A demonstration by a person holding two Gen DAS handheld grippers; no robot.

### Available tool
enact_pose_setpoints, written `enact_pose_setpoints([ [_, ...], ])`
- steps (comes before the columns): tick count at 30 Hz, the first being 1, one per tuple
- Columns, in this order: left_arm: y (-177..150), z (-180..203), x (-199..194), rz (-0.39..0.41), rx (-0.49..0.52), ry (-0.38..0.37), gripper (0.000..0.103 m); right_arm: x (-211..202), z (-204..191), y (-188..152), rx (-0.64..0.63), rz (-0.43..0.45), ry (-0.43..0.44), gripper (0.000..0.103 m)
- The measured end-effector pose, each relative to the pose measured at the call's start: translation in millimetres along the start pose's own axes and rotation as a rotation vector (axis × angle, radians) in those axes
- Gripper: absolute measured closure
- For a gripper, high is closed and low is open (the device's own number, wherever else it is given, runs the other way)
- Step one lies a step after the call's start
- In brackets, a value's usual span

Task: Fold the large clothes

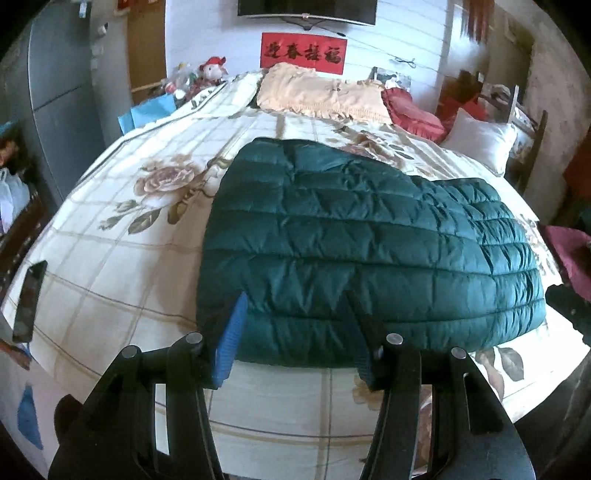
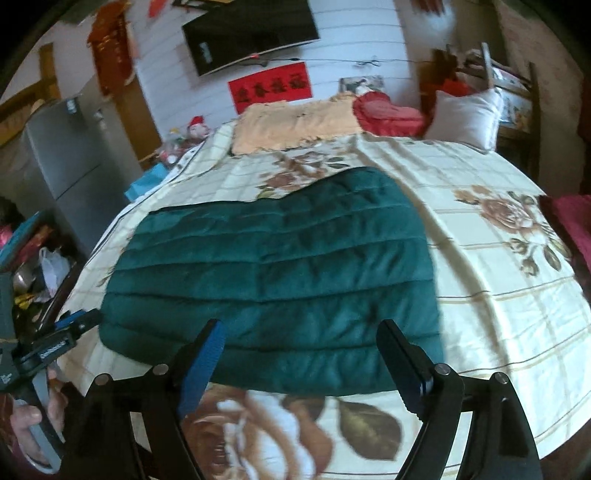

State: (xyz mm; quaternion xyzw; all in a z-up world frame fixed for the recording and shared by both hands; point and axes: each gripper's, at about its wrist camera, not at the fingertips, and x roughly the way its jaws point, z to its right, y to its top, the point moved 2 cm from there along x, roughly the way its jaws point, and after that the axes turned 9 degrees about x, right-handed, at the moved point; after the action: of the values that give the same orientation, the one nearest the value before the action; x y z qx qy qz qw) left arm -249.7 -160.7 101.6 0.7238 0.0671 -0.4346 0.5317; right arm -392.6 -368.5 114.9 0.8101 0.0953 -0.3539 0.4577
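A bed [image 1: 110, 229] is covered by a cream floral quilt. A quilted teal jacket [image 1: 369, 251] is laid flat near its foot edge. At the head edge, a peach blanket [image 1: 321, 96], a red cushion [image 1: 410, 110] and a white pillow [image 1: 480, 140] are seen. A phone [image 1: 29, 299] is placed at the left edge.

A bed [image 1: 129, 229] with a floral cover meets a white wall [image 1: 406, 40] bearing a television [image 2: 251, 33], beside a grey fridge [image 2: 70, 162].
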Motion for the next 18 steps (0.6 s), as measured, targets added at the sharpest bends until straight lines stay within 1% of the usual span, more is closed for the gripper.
enact_pose_setpoints([
  [2, 0, 4, -3, 0.014, 0.003, -0.001, 0.051, 2, -11, -4, -0.018, 0.007, 0.005, 0.020],
  [5, 0, 7, -3, 0.009, -0.009, -0.027, 0.051, 6, -23, -7, -0.034, 0.013, 0.005, 0.020],
  [7, -1, 8, -5, 0.016, -0.008, -0.025, 0.051, 8, -29, -10, -0.041, 0.016, 0.008, 0.020],
  [12, -2, 14, -10, 0.042, 0.017, 0.014, 0.051, 12, -44, -16, -0.069, 0.012, 0.010, 0.019],
  [18, -5, 20, -11, 0.054, 0.053, 0.072, 0.051, 15, -47, -18, -0.055, -0.001, 0.028, 0.019],
])
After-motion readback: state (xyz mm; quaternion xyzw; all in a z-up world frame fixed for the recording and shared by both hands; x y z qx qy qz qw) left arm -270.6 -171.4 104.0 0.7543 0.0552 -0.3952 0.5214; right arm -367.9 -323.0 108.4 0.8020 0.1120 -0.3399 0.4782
